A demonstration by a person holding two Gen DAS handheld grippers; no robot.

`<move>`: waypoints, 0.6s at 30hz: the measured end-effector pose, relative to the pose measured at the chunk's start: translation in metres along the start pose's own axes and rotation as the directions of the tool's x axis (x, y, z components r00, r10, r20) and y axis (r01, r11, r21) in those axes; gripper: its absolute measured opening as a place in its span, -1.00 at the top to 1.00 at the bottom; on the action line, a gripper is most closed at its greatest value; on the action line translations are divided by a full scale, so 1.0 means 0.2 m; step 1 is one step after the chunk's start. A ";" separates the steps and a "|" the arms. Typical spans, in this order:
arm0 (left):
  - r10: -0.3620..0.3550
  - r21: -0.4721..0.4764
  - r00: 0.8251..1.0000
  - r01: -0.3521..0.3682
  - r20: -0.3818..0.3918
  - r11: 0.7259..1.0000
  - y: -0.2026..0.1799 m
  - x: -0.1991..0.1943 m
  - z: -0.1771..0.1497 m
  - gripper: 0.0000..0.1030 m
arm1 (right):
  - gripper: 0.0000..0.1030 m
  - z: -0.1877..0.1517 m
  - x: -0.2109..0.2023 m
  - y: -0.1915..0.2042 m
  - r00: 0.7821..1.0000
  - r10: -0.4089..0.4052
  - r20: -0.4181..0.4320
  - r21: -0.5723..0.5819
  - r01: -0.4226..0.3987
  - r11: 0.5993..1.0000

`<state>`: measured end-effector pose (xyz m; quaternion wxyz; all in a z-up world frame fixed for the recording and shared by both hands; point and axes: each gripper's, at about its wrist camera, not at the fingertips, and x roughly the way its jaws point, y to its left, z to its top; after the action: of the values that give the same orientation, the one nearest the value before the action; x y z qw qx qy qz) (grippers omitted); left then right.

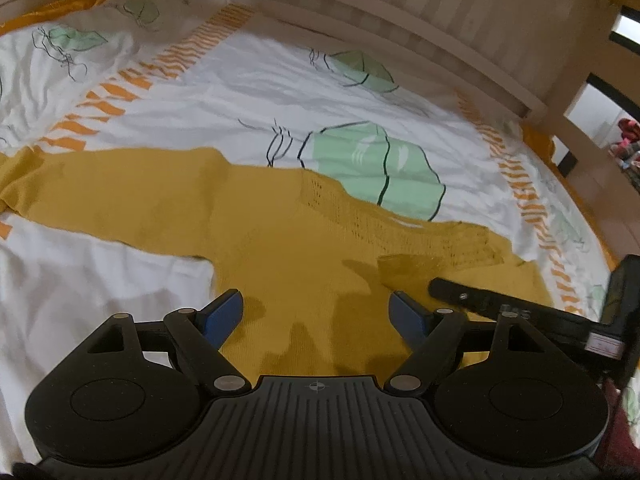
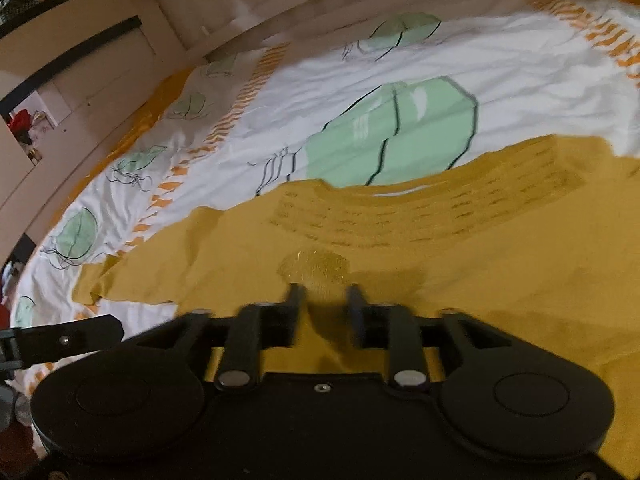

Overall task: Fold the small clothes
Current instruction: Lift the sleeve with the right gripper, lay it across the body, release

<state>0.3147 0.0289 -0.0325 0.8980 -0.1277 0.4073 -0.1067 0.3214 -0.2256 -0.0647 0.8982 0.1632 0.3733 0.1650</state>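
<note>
A mustard-yellow knit top [image 1: 280,240] lies spread flat on the bed, one sleeve stretched to the left and an open-knit yoke at its upper edge. My left gripper [image 1: 316,308] is open, its blue-padded fingers wide apart just above the body of the top. The right gripper's finger [image 1: 472,298] shows at the right of the left wrist view. In the right wrist view the same top [image 2: 460,264] fills the lower half. My right gripper [image 2: 324,300] hovers low over it with a narrow gap between its fingers and nothing between them, near a shiny gold patch [image 2: 316,266].
The bed cover [image 1: 240,92] is white with green jellyfish prints and orange striped bands. A pale wooden bed rail [image 1: 400,12] runs along the far side. The left gripper's finger [image 2: 68,340] shows at the lower left of the right wrist view.
</note>
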 end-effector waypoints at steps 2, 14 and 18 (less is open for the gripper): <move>-0.011 0.005 1.000 0.011 -0.010 1.000 -0.01 0.02 -0.02 -0.54 | -0.11 -0.01 -0.08 -0.03 0.999 -0.029 0.025 -0.015 0.029 0.999; -0.084 0.040 0.990 0.089 -0.115 0.995 -0.13 0.25 -0.15 -0.54 | -0.51 -0.19 -0.16 -0.21 0.963 -0.269 -0.024 -0.153 0.263 0.953; -0.089 0.016 0.987 0.092 -0.134 0.996 -0.15 0.32 -0.14 -0.54 | -0.86 -0.20 -0.07 -0.21 0.960 -0.263 -0.101 -0.184 0.242 0.953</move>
<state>0.3320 -0.0226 -0.0851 0.8644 -0.1289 0.4588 -0.1600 0.2897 -0.2627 -0.1007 0.8976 0.0264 0.4307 0.0899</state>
